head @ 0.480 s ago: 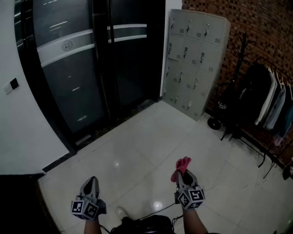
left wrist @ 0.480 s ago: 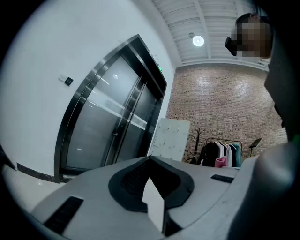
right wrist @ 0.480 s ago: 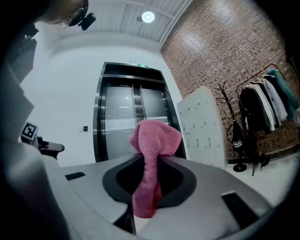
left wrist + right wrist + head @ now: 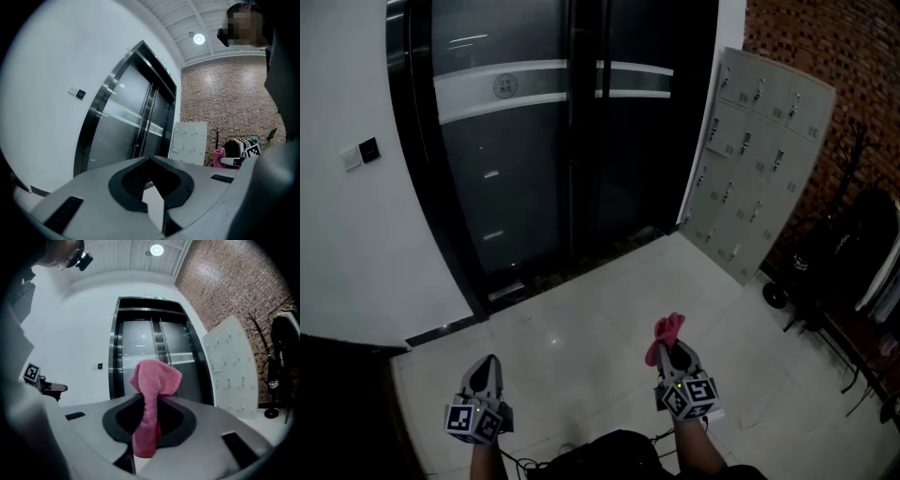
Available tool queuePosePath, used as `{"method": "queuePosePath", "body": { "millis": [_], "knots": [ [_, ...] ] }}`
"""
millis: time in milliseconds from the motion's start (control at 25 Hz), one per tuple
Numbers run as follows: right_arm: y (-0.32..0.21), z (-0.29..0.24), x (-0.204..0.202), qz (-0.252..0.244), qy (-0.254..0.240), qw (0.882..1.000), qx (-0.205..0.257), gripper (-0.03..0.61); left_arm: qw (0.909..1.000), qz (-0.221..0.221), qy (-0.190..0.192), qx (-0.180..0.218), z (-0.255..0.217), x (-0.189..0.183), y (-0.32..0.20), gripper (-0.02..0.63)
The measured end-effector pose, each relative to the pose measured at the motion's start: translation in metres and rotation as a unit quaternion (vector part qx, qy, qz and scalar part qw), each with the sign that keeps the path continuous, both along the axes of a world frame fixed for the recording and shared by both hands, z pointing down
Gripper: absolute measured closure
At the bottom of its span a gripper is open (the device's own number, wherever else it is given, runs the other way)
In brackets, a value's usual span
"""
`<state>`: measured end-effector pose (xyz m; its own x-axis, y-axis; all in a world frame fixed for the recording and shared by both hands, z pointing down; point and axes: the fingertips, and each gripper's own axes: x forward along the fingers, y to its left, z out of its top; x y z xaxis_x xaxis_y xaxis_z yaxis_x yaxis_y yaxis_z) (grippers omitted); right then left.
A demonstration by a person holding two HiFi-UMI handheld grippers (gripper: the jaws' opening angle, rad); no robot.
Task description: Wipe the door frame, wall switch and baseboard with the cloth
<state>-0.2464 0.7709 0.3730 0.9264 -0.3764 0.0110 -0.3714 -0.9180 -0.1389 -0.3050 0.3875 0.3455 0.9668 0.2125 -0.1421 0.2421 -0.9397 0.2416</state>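
**Right tool.** You hold the right tool (image 4: pixel 675 354) low at the right of the head view, above the pale glossy tile floor (image 4: pixel 600 309). Its jaws are clamped on the pink terry cloth (image 4: pixel 666 334), which bunches above the jaw tips. The right gripper view adds detail. There the cloth (image 4: pixel 152 385) runs as a folded strip between the jaws and swells into a rounded wad beyond them.

**Left tool.** You hold the left tool (image 4: pixel 487 367) low at the left, well apart from the right tool. The left gripper view shows its jaws (image 4: pixel 149 160) pressed together tip to tip.

**Task surfaces.** The cloth is well apart from all three.
- The black metal door frame (image 4: pixel 441 197) borders the dark glass double doors (image 4: pixel 544 169) ahead of you.
- The small black wall switch (image 4: pixel 367 147) sits on the white wall (image 4: pixel 347 244) left of the frame.
- The dark baseboard (image 4: pixel 445 330) runs along the foot of that wall and shows clearly only in the head view.

**View differences.**
- Only the gripper views reach the top of the door frame (image 4: pixel 114 352) and the round ceiling lamp (image 4: pixel 156 249).
- The head view shows the grey metal locker cabinet (image 4: pixel 759 159) against the red brick wall (image 4: pixel 825 47).
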Motion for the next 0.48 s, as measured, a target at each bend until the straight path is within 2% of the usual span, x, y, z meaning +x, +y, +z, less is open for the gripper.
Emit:
{"method": "queuePosePath", "body": {
  "millis": [160,360,480],
  "knots": [
    [-0.083,-0.005,0.056,-0.073,0.002,0.997,-0.018,0.509,0.9981,-0.061,0.013,-0.003,-0.010,0.026,-0.062,0.614],
    [-0.144,0.021,0.125,-0.131,-0.007,0.991,-0.035,0.509,0.9931,-0.111,-0.036,-0.010,0.030,0.054,-0.108,0.614],
    [-0.183,0.024,0.186,-0.178,0.000,0.984,-0.025,0.509,0.9874,-0.155,-0.031,0.004,0.024,0.083,-0.132,0.614]
  ]
}}
